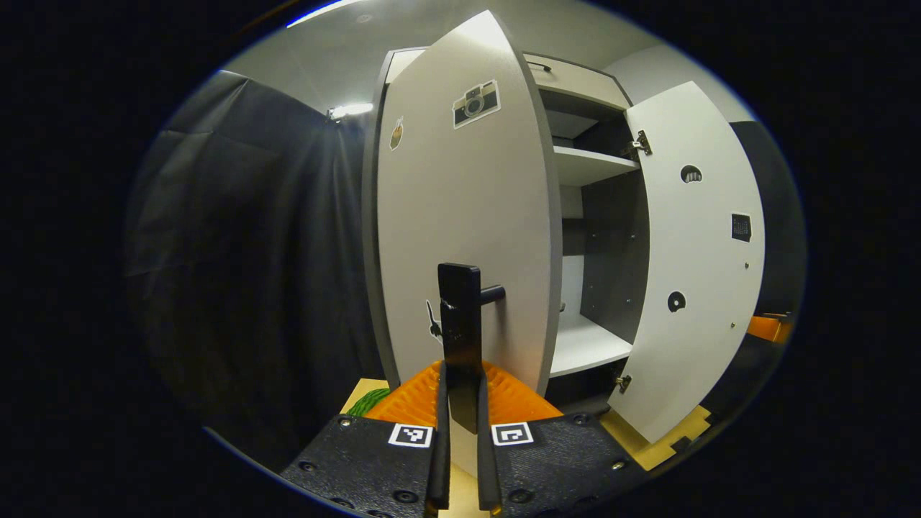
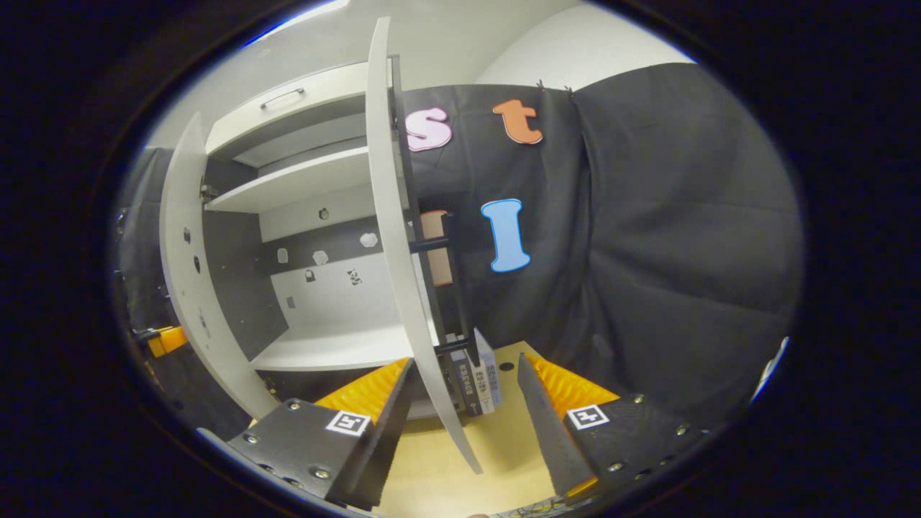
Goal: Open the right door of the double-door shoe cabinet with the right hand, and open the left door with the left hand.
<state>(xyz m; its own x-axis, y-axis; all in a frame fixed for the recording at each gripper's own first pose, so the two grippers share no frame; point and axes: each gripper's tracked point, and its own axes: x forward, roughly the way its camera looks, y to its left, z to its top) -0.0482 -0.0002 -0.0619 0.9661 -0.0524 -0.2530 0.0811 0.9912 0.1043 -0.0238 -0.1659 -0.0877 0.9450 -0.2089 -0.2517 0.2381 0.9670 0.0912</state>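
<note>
Left gripper view. The left gripper (image 1: 460, 432), at bottom centre, has its fingers pressed together on the dark bar handle (image 1: 460, 338) of the left door (image 1: 460, 216), which rises through the middle of the frame. This door stands swung out from the shoe cabinet (image 1: 575, 72); its outer face carries a camera sticker (image 1: 475, 103) near the top. To the right of it the cabinet interior shows, with an upper shelf (image 1: 590, 165) and a lower shelf (image 1: 586, 345). At right of the frame the right door (image 1: 698, 252) also stands swung wide, its inner face and hinges visible.

Right gripper view. The right gripper (image 2: 464, 403), at bottom centre, is spread, its fingers straddling the edge of the right door (image 2: 392, 237) without pinching it; this door runs edge-on up the centre of the frame, its handle on the right side. Small boxes (image 2: 478, 378) sit on the wooden floor (image 2: 504, 446) beyond it.

Progress, as a judgement. Both doors appear open, so the task looks essentially done; what seems left is widening the left door, if wanted, and releasing its handle.
</note>
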